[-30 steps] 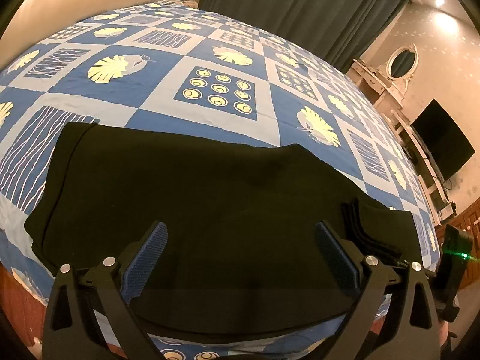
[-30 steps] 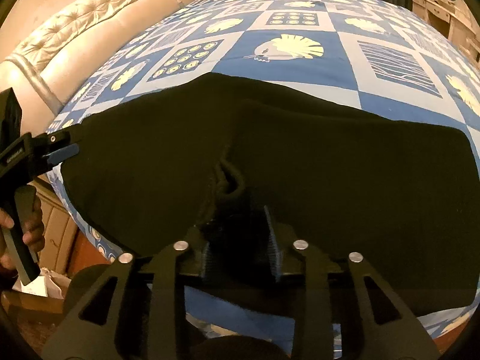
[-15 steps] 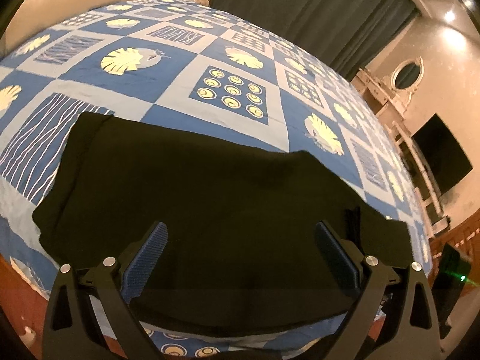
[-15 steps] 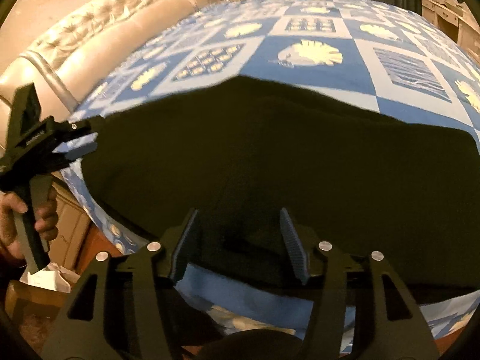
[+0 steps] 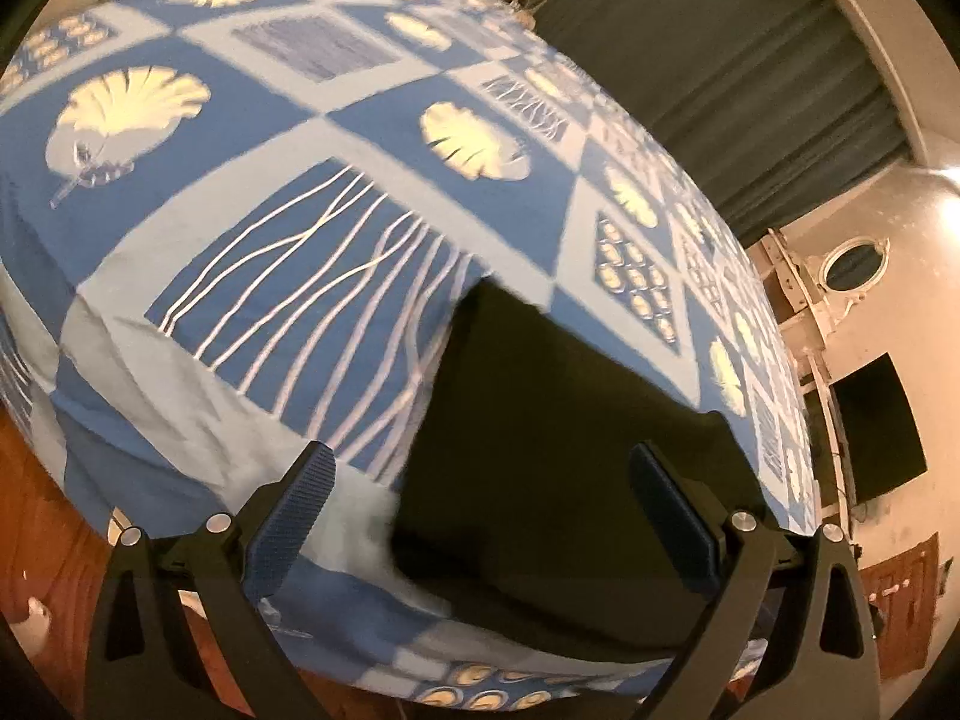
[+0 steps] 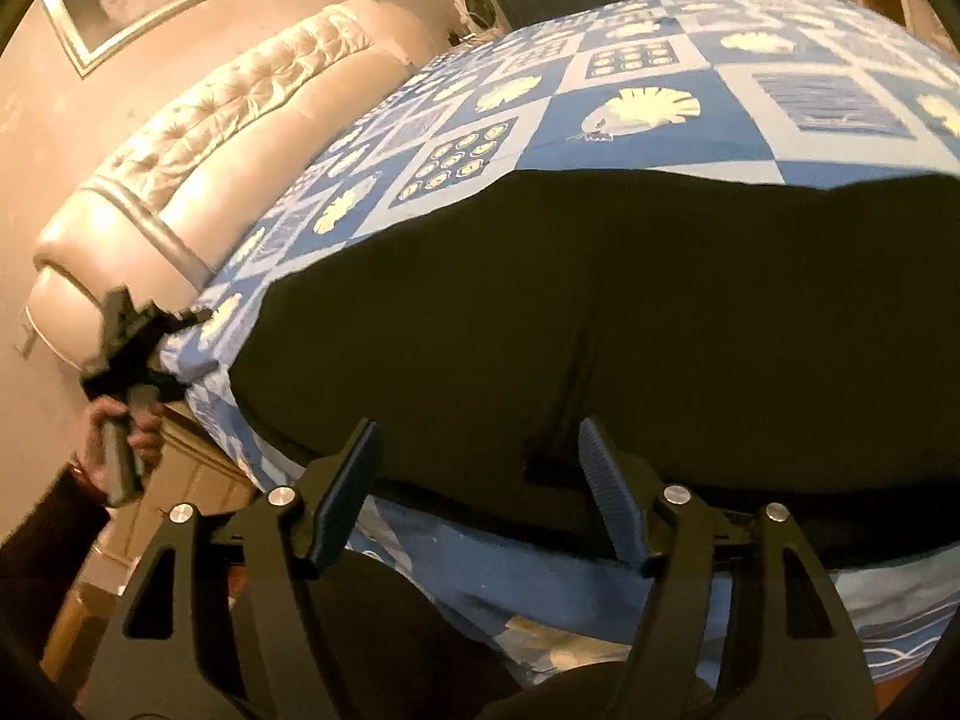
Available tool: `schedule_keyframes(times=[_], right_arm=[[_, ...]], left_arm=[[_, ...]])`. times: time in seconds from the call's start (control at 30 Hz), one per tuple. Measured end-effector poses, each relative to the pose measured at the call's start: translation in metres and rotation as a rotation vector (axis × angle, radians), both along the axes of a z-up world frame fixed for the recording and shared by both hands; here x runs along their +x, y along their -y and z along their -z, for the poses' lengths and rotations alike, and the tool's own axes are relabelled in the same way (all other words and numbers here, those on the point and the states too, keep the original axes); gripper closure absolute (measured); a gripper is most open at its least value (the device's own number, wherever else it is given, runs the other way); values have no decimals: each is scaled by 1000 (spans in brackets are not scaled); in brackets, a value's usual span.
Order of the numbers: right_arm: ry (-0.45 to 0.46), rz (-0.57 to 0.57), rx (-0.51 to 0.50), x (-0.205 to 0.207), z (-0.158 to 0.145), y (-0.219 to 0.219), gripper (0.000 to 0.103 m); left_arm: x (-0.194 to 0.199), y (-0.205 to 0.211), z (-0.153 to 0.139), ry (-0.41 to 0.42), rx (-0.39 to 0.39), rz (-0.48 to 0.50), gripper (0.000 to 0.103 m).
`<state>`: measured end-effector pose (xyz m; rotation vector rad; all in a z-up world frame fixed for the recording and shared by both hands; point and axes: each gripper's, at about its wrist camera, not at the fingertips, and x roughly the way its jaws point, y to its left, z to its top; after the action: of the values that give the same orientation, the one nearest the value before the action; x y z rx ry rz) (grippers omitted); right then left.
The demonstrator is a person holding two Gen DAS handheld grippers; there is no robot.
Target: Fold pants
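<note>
Pants (image 6: 630,324) lay flat on bed (image 5: 252,312). Right gripper (image 6: 480,492) was opening, empty; left gripper (image 5: 480,516) wide, empty. Best grip: both near-edge corners, evenly.

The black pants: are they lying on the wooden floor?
No, the black pants lie spread on the blue patterned bedspread.

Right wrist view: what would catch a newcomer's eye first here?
The black pants dominate, spread flat across the near edge of the bed's blue patterned bedspread. Just before them the right gripper has its jaws opening, nothing between them. At far left a hand holds the left gripper off the bed's corner, below the tufted headboard.
</note>
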<state>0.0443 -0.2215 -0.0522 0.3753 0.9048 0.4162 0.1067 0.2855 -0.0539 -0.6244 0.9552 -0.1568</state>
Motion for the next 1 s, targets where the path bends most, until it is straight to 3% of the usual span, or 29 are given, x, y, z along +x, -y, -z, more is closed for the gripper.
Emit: schedule_keyframes(times=[0.1,0.23,0.53,0.57,0.67,0.77,1.0], right_arm=[[-10,2,11,0,3,1,32],[-20,1,19,0,6,0,31],[-25,8,37,1,9,0,25],[-24,8,36,1,10,-1,25],[-28,10,44,0,10,-1,24],[-29,15,59,0,10,1,24],[-26,26,91,0,9,4,24]], left_arm=[[4,-5,11,-3,-76,38,6],[16,-1,34,-54,-268,132,6],[20,2,45,-15,-410,184,6],[20,3,44,-13,-404,185,10],[22,8,52,-91,-311,199,83],[20,5,61,-127,-354,160,84],[13,15,27,-88,-300,136,87]])
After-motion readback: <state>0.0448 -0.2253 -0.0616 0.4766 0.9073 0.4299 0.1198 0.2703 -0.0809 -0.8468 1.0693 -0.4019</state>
